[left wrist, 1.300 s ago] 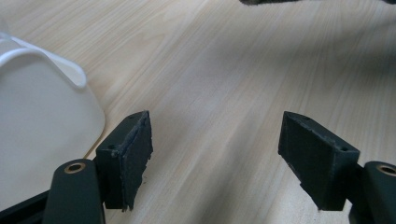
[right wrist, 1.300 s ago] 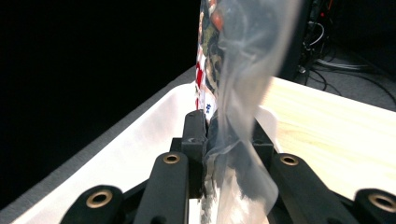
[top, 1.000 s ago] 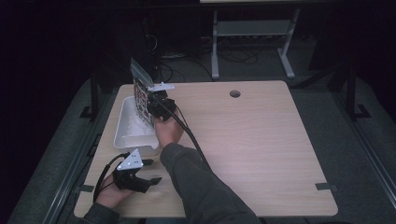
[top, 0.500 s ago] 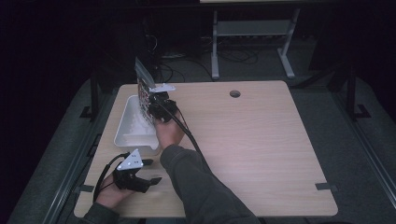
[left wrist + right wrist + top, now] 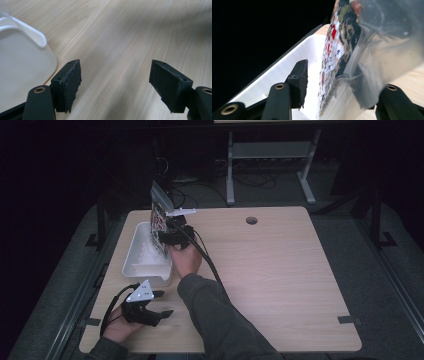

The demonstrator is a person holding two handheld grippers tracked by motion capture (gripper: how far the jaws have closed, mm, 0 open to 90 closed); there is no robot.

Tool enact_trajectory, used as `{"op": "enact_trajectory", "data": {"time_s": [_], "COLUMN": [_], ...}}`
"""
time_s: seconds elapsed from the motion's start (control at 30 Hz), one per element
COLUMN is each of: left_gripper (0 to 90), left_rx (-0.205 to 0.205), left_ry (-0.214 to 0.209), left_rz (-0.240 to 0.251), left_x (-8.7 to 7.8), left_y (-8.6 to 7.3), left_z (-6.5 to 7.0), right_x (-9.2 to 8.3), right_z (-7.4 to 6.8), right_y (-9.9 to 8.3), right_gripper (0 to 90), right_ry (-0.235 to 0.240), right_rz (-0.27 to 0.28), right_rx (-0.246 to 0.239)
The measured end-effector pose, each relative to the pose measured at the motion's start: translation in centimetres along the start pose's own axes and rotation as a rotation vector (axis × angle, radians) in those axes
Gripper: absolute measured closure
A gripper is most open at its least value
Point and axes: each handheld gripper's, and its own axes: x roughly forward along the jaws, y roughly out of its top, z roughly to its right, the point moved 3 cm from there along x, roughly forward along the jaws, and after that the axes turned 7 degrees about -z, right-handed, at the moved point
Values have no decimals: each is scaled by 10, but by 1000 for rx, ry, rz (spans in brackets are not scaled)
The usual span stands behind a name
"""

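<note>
At the table's (image 5: 280,270) left edge, the printed bag (image 5: 159,222) stands upright over the white tray (image 5: 136,256), between the right gripper's (image 5: 167,237) jaws. These have just been opening; the left pad stands clear of the bag. Nearer the person, the left gripper (image 5: 162,304) rests on the table, jaws apart, holding nothing.
</note>
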Motion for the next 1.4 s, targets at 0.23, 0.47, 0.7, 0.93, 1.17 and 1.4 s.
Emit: {"op": "enact_trajectory", "data": {"time_s": [0.23,0.47,0.7,0.93,1.17,1.4], "left_gripper": [248,248,239,230,225,221], "left_rx": [6,5,5,1,0,-5], "left_ry": [1,1,1,0,-3,-4], "left_rz": [-7,-13,-13,-12,-14,-14], "left_x": [1,3,4,5,6,6], "left_y": [1,0,1,2,2,2], "left_z": [0,0,1,1,0,0], "right_x": [-9,-19,-33,-51,-64,-76], "right_z": [8,16,25,37,35,39], "right_y": [-2,-7,-17,-28,-34,-38], "right_gripper": [418,377,351,338,337,331], "right_ry": [54,105,159,209,241,265], "right_rz": [2,5,10,23,12,-7], "right_rx": [15,17,18,4,-87,-113]}}
